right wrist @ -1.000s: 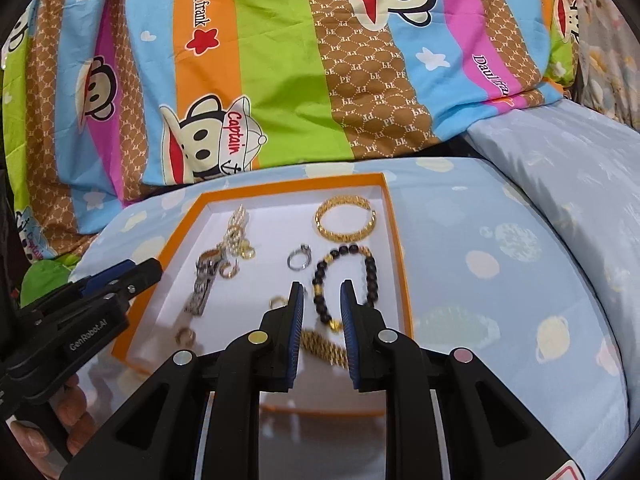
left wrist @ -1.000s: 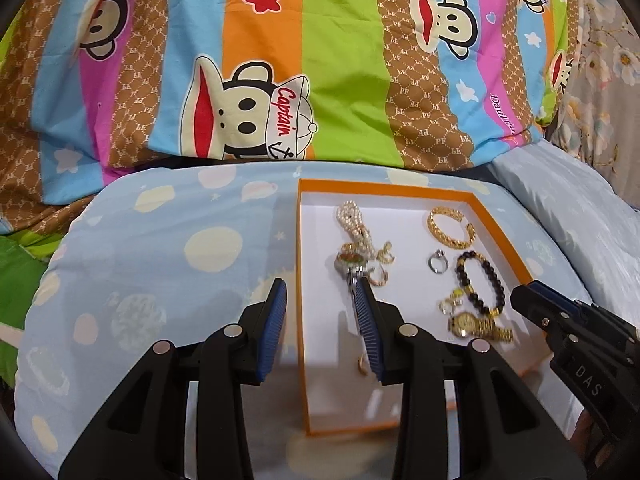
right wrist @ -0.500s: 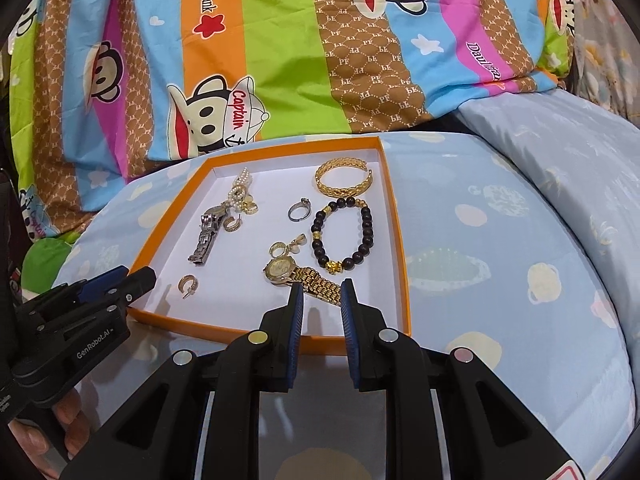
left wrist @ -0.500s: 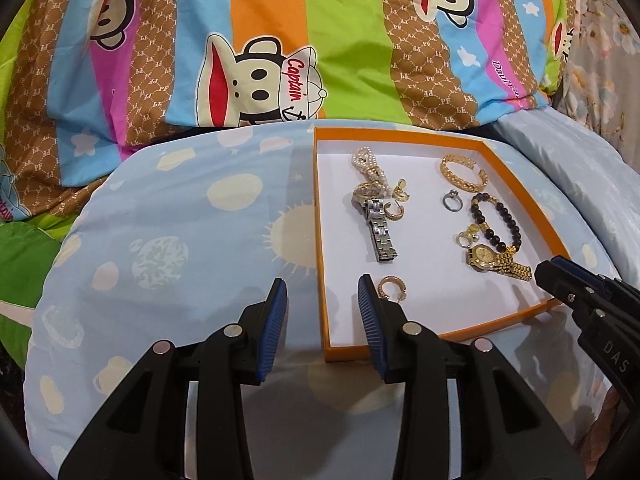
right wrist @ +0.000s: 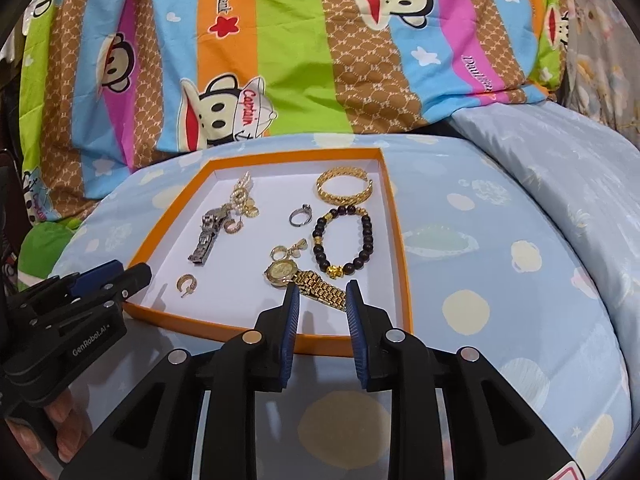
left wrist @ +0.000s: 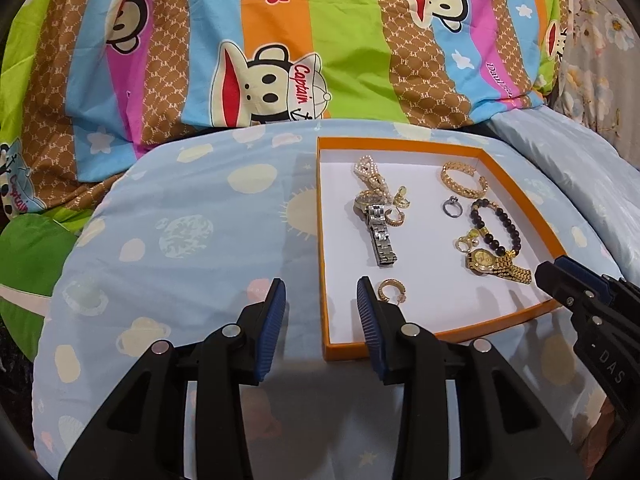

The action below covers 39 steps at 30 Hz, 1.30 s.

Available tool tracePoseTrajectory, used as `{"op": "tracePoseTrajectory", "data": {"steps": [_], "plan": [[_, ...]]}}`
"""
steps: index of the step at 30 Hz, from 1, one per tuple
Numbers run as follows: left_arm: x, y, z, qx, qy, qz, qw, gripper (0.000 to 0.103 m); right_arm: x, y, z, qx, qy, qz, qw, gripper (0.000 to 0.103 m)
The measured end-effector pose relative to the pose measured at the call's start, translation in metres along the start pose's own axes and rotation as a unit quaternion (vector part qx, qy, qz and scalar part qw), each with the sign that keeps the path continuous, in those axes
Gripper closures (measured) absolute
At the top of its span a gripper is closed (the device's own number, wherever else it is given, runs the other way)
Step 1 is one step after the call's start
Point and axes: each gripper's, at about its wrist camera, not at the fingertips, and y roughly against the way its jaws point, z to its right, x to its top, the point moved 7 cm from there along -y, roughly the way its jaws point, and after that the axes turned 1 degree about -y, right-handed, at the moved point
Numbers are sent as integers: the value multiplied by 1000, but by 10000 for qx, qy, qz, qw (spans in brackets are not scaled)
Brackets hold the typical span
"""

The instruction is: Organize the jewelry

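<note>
An orange-rimmed white tray (left wrist: pixel 321 240) (right wrist: pixel 402 240) lies on a pale blue cushion. In it lie a silver watch (left wrist: pixel 380 236) (right wrist: pixel 206 236), a pearl piece (left wrist: pixel 370 172), a gold hoop earring (left wrist: pixel 392 289) (right wrist: pixel 186 283), a gold bangle (left wrist: pixel 464 179) (right wrist: pixel 344 186), a silver ring (left wrist: pixel 452 207) (right wrist: pixel 300 216), a dark bead bracelet (left wrist: pixel 496 222) (right wrist: pixel 346 240) and a gold watch (left wrist: pixel 496 264) (right wrist: pixel 304 278). My left gripper (left wrist: pixel 321 300) is open and empty, straddling the tray's near left rim. My right gripper (right wrist: pixel 319 300) is open and empty, just before the gold watch.
The pale blue cushion (left wrist: pixel 192 240) (right wrist: pixel 500 260) carries the tray. A striped cartoon-monkey blanket (left wrist: pixel 280 40) (right wrist: pixel 320 40) rises behind it. A green pillow (left wrist: pixel 28 264) lies at the left. A second pale cushion (right wrist: pixel 560 168) lies at the right.
Both grippers have drawn back from over the tray to its near edge. The right gripper's jaws have opened wider. The jewelry has not moved.
</note>
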Motion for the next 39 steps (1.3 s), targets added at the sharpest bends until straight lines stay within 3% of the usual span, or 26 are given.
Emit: {"op": "tracePoseTrajectory", "data": {"steps": [7,12,20,27,39], "plan": [[0,17,9,56,-76,235,9997,66,-4,17,-18,-147,139,250,9995,73],[-5,21,10,54,42,220,9997,59,-6,26,-19,-283,124,414,9987,61],[-5,29,18,260,-154,479,9984,52,-8,30,-23,-397,216,499,9977,54],[-5,24,17,271,-120,415,9987,50,-9,28,-19,-456,132,446,9979,49],[-7,21,9,501,37,335,9982,34,-9,24,-10,-590,-33,371,9976,36]]}}
